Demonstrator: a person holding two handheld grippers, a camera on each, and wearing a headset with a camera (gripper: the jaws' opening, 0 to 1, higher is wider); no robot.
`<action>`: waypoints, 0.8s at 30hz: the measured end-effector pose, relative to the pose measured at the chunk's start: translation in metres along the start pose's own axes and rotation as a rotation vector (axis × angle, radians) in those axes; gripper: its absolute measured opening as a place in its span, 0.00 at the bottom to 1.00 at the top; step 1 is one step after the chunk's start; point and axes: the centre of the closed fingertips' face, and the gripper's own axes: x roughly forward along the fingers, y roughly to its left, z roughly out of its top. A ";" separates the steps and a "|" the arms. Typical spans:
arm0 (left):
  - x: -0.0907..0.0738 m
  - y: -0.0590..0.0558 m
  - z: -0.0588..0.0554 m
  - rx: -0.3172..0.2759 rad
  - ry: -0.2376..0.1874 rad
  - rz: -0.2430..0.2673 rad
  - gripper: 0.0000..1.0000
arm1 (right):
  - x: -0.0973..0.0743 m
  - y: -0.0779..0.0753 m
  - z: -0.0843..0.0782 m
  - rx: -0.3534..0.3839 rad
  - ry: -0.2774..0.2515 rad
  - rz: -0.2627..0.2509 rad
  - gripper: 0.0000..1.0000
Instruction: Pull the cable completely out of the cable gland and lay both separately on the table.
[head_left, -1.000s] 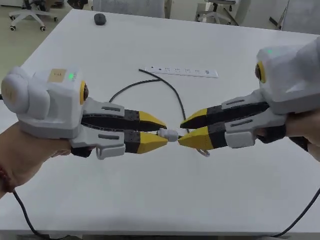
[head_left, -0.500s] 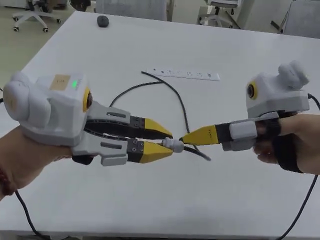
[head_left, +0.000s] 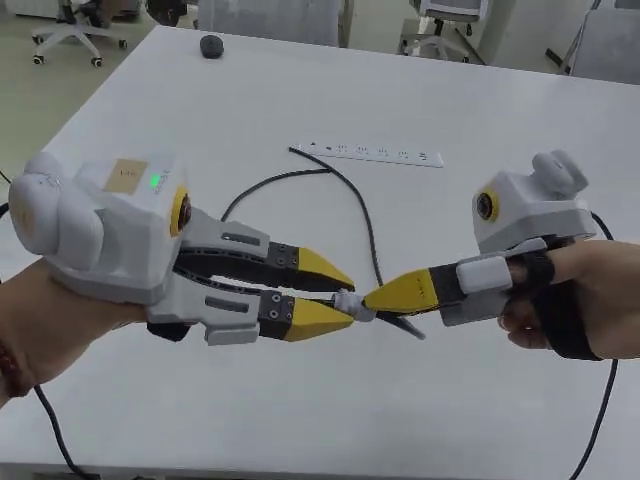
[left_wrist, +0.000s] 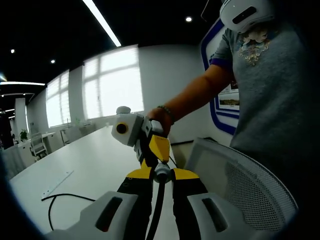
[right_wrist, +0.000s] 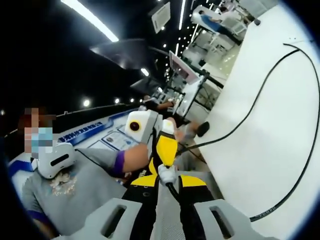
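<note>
My left gripper (head_left: 347, 297) and right gripper (head_left: 372, 297) meet tip to tip above the near side of the white table (head_left: 480, 110). The black cable (head_left: 362, 215), limp and light, loops away across it. My right jaws look pressed onto it just beside the cable gland (left_wrist: 161, 172), which my left jaws pinch (small, hard, probably slick plastic). I'd grip close to the gland. The tabletop is smooth, with a power strip (head_left: 372, 153) beyond.

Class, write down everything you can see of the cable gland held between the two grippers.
The cable gland is a small, pale, plastic-looking fitting with a rounded end, held above the table between the yellow tips of the left gripper. The right gripper grips the black cable right beside it. The cable passes through it.
</note>
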 end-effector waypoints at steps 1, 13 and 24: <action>0.000 -0.001 0.001 0.000 -0.005 -0.006 0.14 | 0.000 0.002 -0.002 0.008 0.013 0.013 0.10; 0.004 -0.005 -0.002 -0.003 0.009 -0.020 0.14 | 0.000 0.000 -0.007 -0.107 0.096 -0.038 0.07; 0.001 0.002 -0.002 -0.039 -0.003 0.031 0.14 | 0.000 -0.004 0.002 -0.389 0.111 -0.196 0.06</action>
